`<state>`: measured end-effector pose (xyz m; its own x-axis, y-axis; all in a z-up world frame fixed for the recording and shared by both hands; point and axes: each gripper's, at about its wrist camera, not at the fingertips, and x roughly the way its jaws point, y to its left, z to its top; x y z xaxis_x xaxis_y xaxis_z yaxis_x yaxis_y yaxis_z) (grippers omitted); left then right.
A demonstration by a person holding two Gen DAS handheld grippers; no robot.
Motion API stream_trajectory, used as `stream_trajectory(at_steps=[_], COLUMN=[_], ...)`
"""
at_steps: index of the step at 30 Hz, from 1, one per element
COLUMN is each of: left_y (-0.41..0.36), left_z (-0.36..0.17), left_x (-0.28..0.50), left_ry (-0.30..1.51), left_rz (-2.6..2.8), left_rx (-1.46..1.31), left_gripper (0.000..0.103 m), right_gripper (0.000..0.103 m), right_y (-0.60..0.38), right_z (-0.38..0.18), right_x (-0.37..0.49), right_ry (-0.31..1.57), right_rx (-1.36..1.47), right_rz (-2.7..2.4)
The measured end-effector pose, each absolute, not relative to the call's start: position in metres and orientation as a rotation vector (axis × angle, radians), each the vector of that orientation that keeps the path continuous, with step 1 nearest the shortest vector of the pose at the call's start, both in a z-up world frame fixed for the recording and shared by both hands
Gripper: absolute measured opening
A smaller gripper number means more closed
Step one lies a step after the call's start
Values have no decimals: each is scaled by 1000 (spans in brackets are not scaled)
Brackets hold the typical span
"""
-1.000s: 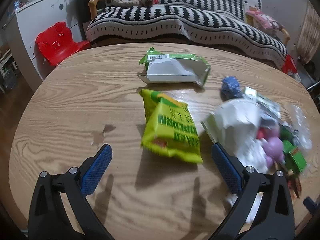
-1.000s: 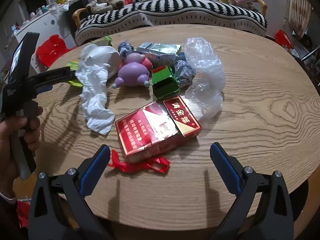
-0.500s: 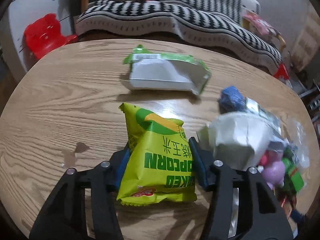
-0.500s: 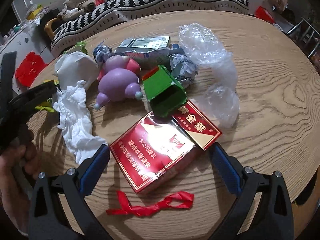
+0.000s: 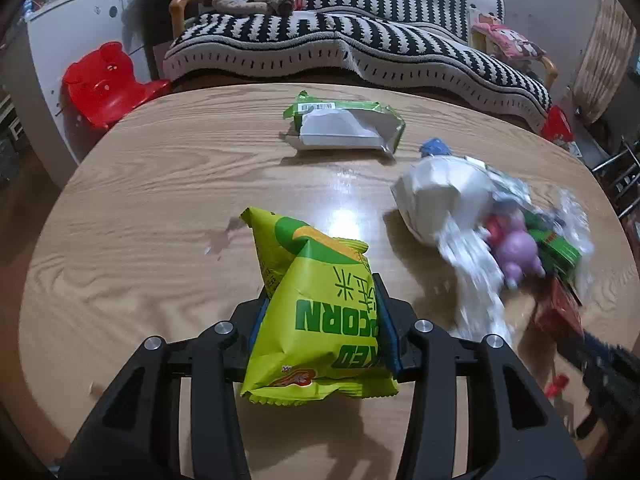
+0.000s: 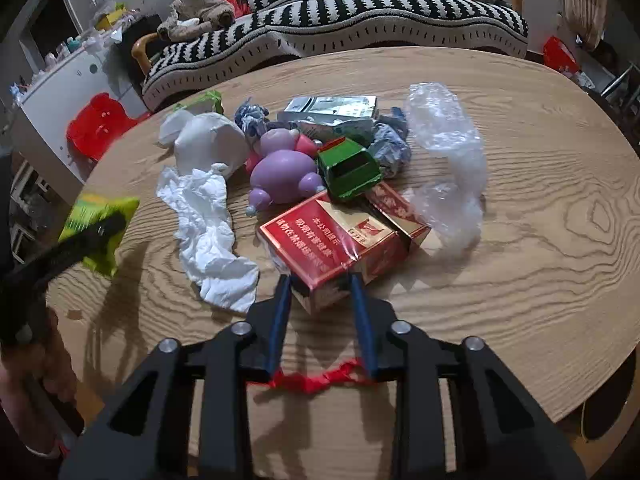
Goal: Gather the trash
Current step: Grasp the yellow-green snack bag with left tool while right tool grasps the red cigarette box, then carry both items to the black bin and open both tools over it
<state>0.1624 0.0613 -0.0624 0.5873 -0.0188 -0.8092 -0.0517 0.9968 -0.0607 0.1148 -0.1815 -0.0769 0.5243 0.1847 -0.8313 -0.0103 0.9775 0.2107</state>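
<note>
Left wrist view: my left jaws [image 5: 322, 320] are closing on the popcorn bag [image 5: 316, 320]. My right jaws [image 6: 320, 296] are closing around the red carton [image 6: 332, 240]; wrappers, tissue [image 6: 208, 232] and plastic remain on the tabletop [image 6: 540, 240].

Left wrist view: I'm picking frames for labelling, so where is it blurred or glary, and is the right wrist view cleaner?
Left wrist view: glare on the table, motion smear over the trash pile. Right wrist view: pile sharp, only the popcorn bag and left gripper smeared.
</note>
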Motion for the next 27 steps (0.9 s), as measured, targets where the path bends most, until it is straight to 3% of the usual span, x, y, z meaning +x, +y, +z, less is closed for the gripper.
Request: stream_trajectory(at_steps=[6, 7, 8, 9, 10, 18, 24, 27], left_y=[50, 48, 45, 42, 38, 10, 8, 3], left_z=[-34, -30, -26, -25, -23, -24, -29, -28], left_x=[108, 100, 93, 87, 82, 78, 89, 88], left_ry=[914, 909, 908, 907, 908, 915, 930, 920], left_rz=[-11, -21, -29, -35, -45, -79, -93, -96], left_rx=[-74, -78, -83, -87, -91, -99, -134, -111], left_gripper=[44, 44, 44, 44, 44, 44, 44, 44], right_gripper=[27, 42, 73, 85, 90, 90, 91, 80], right_y=[-206, -211, -214, -216, -218, -221, -213, -215], right_z=[-80, -80, -79, -78, -73, -92, -105, -103], right_x=[104, 100, 98, 94, 89, 121, 144, 147], right_ry=[1073, 1073, 1077, 1069, 1037, 1094, 1072, 1055], right_rx=[147, 133, 118, 121, 146, 324, 288, 273], right_rz=[58, 21, -6, -9, 4, -105, -208, -196])
